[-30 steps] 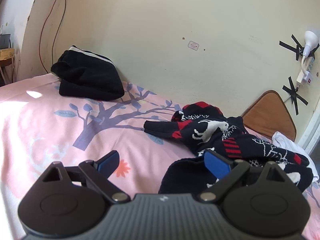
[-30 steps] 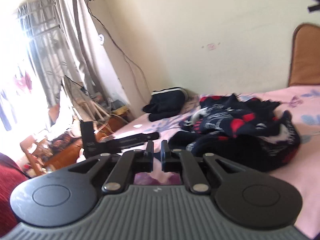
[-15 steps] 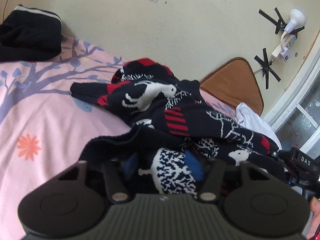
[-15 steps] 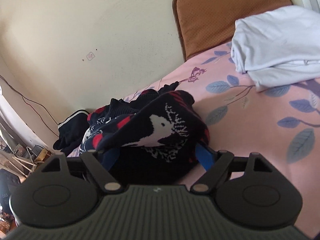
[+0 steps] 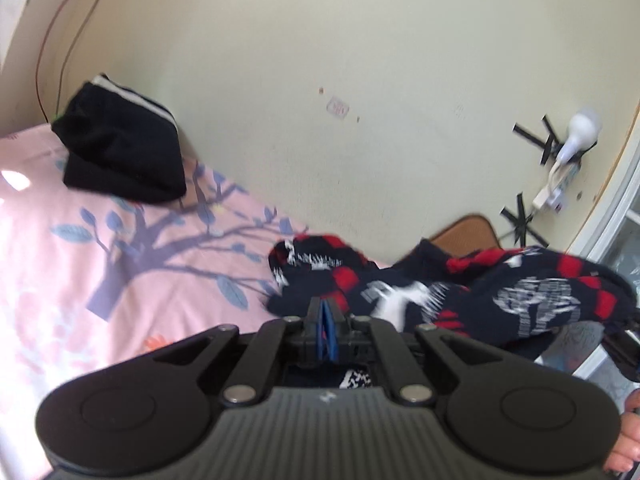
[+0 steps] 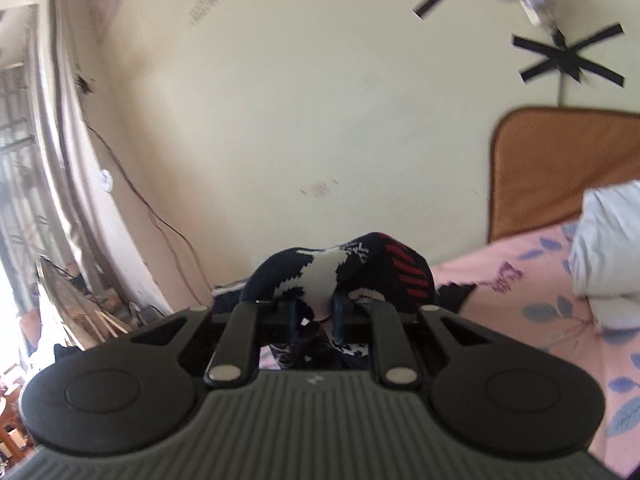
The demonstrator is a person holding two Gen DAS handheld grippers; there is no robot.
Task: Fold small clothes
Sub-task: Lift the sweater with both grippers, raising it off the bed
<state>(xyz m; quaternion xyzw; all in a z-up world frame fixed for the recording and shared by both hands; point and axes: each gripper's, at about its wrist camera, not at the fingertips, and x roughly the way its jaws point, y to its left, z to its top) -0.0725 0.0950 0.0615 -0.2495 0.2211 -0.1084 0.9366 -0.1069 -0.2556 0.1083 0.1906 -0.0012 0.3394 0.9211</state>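
Observation:
A dark navy sweater (image 5: 420,300) with red and white patterns is bunched up and lifted off the pink bed sheet (image 5: 80,280). My left gripper (image 5: 326,312) is shut, blue pads together, pinching a thin edge of the sweater; patterned knit shows just under the fingers. In the right wrist view the sweater (image 6: 360,264) bulges over my right gripper (image 6: 314,304), whose jaws are closing with a thick wad of the knit squeezed between them. The part of the sweater that hangs below both grippers is hidden.
A folded black garment (image 5: 120,148) with white stripes lies against the wall at the far left of the bed. A white cloth (image 6: 608,248) and a brown cushion (image 6: 560,168) sit at the bed's right end. A person's hand (image 5: 630,432) shows at the right edge.
Half a second ago both grippers stood open around the sweater on the bed. Both have since closed on it and risen, lifting it, and both views have swung up towards the wall.

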